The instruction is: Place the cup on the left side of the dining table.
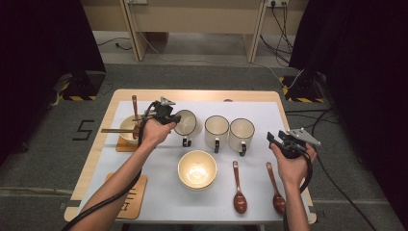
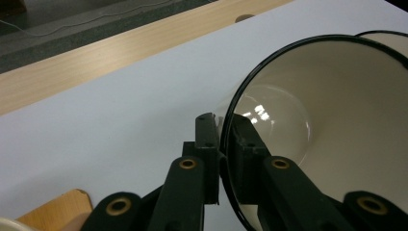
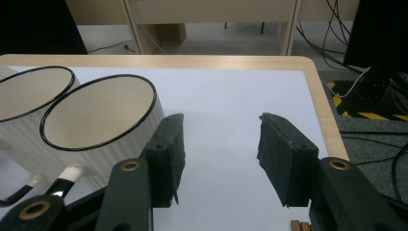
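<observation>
two tongs in hand. my left gripper pinches tilted mug by its rim, one jaw inside. my right gripper gapes wide, empty. coaster writing unreadable.

Three mugs in a row mid-table: tilted mug at 9 o'clock of middle mug, last mug at 3. Bowl at 6 of them, two spoons at its 3. Another bowl on a coaster, far 9.
</observation>
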A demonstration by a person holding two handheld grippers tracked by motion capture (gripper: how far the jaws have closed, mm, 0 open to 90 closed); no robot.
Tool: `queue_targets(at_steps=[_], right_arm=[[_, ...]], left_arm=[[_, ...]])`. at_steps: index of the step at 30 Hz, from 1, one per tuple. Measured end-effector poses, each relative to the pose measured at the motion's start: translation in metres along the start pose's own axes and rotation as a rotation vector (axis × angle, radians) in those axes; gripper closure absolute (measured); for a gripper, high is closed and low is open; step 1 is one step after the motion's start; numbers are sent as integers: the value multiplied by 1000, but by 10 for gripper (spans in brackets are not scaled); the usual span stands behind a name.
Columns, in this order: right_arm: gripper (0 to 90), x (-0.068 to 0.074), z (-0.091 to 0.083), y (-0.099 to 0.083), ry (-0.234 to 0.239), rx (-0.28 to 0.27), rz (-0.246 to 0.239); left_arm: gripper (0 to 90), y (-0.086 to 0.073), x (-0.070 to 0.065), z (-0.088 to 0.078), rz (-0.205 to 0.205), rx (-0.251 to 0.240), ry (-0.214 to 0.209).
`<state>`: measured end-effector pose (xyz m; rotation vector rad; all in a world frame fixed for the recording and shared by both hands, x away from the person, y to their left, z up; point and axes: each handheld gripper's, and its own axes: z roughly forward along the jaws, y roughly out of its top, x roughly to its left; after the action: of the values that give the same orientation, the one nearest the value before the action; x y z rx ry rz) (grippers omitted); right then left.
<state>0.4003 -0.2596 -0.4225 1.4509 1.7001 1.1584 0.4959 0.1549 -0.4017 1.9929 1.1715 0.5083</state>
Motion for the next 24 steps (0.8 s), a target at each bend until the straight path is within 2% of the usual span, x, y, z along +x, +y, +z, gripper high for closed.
queue_targets(at_steps=[24], right_arm=[[518,2,0,0,3,3,-3]], left_arm=[[825,10,0,-28,25,-52,3]])
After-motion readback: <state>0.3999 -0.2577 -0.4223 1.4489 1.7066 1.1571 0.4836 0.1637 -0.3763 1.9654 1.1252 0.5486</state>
